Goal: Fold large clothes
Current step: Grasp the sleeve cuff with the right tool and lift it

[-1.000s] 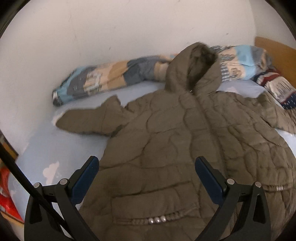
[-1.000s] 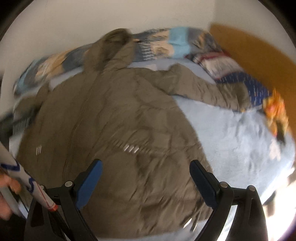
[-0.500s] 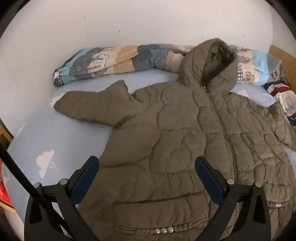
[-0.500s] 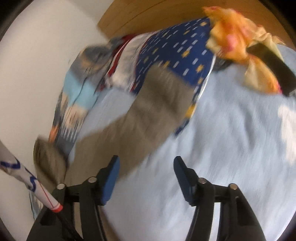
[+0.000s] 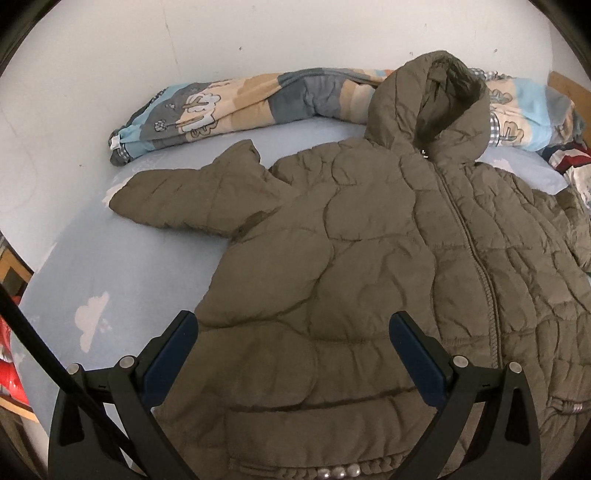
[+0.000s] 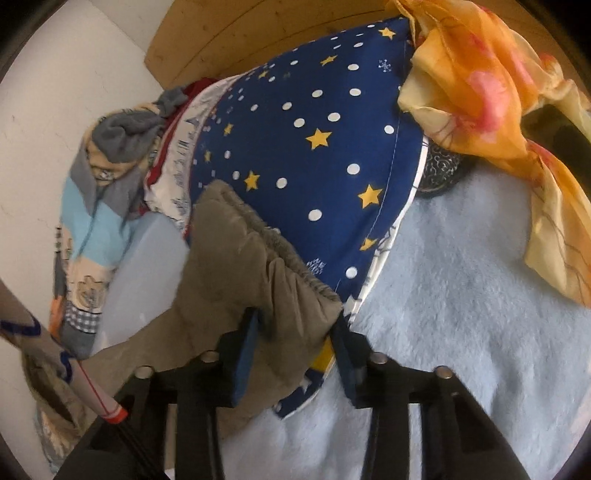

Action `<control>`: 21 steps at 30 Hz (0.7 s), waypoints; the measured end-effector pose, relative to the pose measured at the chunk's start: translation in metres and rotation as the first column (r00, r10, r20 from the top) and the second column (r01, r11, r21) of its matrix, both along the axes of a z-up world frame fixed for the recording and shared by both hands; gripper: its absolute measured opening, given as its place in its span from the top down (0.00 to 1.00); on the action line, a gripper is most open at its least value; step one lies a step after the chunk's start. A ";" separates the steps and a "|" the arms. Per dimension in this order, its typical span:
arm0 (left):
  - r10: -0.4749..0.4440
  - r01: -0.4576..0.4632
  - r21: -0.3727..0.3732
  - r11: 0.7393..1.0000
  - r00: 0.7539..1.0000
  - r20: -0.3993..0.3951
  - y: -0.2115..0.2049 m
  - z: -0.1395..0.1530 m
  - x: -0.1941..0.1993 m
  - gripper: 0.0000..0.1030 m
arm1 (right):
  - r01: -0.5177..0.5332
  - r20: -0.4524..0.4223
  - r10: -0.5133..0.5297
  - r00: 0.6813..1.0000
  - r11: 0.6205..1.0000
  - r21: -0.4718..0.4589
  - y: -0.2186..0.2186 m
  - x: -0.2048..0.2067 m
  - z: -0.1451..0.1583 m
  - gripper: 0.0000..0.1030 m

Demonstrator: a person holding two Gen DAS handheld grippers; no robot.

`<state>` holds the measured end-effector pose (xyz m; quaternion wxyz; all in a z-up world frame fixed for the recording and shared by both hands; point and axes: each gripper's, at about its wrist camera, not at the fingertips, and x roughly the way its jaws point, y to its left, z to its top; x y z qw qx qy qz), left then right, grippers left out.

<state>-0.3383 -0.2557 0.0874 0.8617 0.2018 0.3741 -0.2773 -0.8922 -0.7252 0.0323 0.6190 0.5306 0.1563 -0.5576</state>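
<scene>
Against the star-print pillow (image 6: 310, 147), my right claw (image 6: 295, 328) has been closing and now pinches the cuff of the jacket sleeve (image 6: 255, 273). I should grip only the sleeve, not the pillowcase edge beneath. My left claw (image 5: 291, 336) hangs spread above the puffer jacket (image 5: 369, 258), which lies flat with its hood (image 5: 432, 99) towards the wall and its hem towards me.

Puffer jacket (image 5: 369, 258) matt quilted cloth; bedsheet (image 6: 461, 314) fuzzy plush; scarf (image 6: 480, 85) sheer glossy fabric; headboard (image 6: 221, 33) smooth wood.
</scene>
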 end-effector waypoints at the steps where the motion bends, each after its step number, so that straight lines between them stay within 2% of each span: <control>1: -0.001 0.001 -0.001 1.000 1.000 0.000 0.000 0.000 0.001 0.00 | 0.001 -0.003 -0.001 1.000 1.000 0.000 -0.002 -0.002 -0.001 0.72; 3: 0.001 -0.001 -0.010 1.000 1.000 0.005 0.002 0.003 0.000 0.00 | 0.023 -0.014 -0.023 1.000 1.000 -0.019 0.000 -0.006 0.005 0.85; 8: -0.002 0.002 -0.041 0.999 1.000 0.007 0.010 0.011 -0.001 0.00 | 0.032 -0.014 -0.034 0.999 0.991 -0.130 0.025 -0.004 0.054 0.88; 15: 0.012 -0.011 -0.098 0.995 1.000 0.012 0.027 0.030 0.005 0.00 | -0.035 0.022 0.043 0.999 0.954 -0.296 0.050 0.037 0.175 0.88; 18: 0.024 -0.022 -0.118 0.993 1.000 0.017 0.037 0.038 0.010 0.00 | -0.107 0.022 0.124 0.992 0.919 -0.379 0.071 0.075 0.234 0.88; 21: 0.043 -0.040 -0.139 0.989 0.999 0.017 0.050 0.045 0.018 0.00 | -0.185 0.016 0.213 0.977 0.881 -0.436 0.094 0.120 0.274 0.88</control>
